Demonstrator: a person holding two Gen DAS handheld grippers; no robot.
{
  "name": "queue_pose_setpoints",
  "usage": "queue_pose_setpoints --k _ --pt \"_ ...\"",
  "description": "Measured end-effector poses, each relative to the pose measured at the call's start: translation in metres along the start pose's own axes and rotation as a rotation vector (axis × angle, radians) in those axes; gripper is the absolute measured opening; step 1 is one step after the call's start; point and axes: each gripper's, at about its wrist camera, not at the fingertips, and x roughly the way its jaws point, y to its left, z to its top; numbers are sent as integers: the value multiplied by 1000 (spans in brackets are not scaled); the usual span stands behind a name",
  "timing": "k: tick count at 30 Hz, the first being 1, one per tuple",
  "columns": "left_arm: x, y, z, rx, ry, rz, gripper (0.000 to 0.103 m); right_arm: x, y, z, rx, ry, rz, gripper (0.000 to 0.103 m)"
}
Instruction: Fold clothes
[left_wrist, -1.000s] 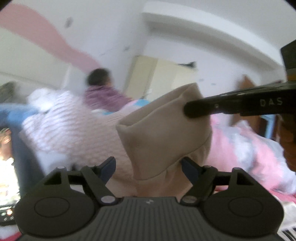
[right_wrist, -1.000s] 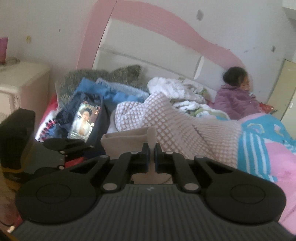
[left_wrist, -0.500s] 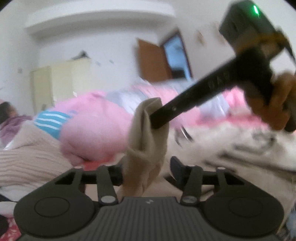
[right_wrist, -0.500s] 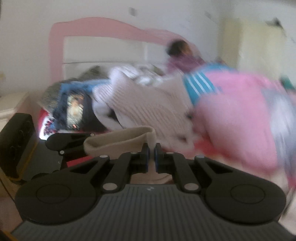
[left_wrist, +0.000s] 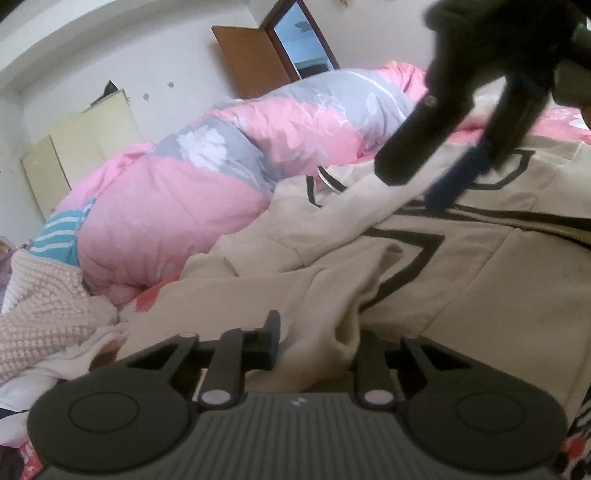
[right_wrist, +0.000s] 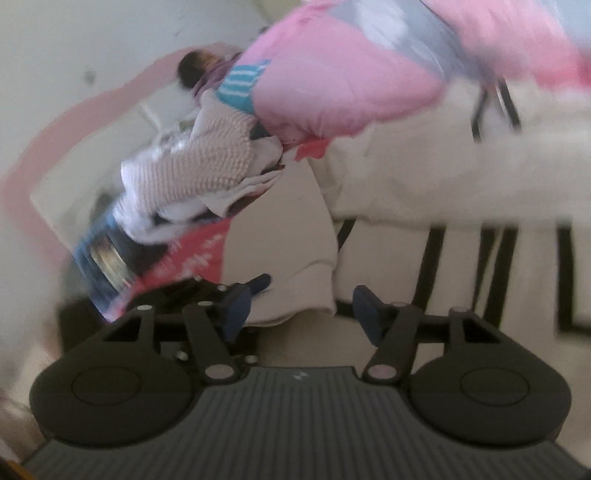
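Jacket (left_wrist: 461, 258) | left gripper (left_wrist: 317, 336) closing on sleeve (left_wrist: 332, 325) | right gripper (right_wrist: 299, 306) opening, letting go | risk: sleeve slips, fold flops open.

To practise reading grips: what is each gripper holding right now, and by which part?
The left gripper is closing on the beige jacket at its sleeve cuff. The right gripper is opening, holding nothing.

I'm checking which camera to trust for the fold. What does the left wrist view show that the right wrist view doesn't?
Only the left wrist view: the brown door, the cream cabinet, the jacket's zip and the right gripper opening above it.

Only the right wrist view: the pink headboard and a person beside it.

Both: the beige jacket, the pink quilt, the knitted sweater.
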Motion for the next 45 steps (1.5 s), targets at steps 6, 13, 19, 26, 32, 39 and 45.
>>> queue_pose_setpoints --k 6,13,19,26,32,39,45 --pt "-18 9 5 -87 -38 10 13 22 -25 -7 406 73 173 68" --pt "-17 14 9 -110 -47 21 12 59 -17 -1 518 105 221 67" --pt "-19 22 12 -160 -54 39 11 77 -5 15 472 99 204 38" --pt "-19 13 16 -117 -58 63 31 75 3 29 372 31 169 6" --pt "-20 14 17 -119 -74 106 29 72 3 46 331 -22 186 4" --pt "-20 34 33 -209 -114 175 11 77 12 74 237 -48 215 4" --pt "-10 54 76 -275 -155 233 11 75 30 121 115 -94 245 4"
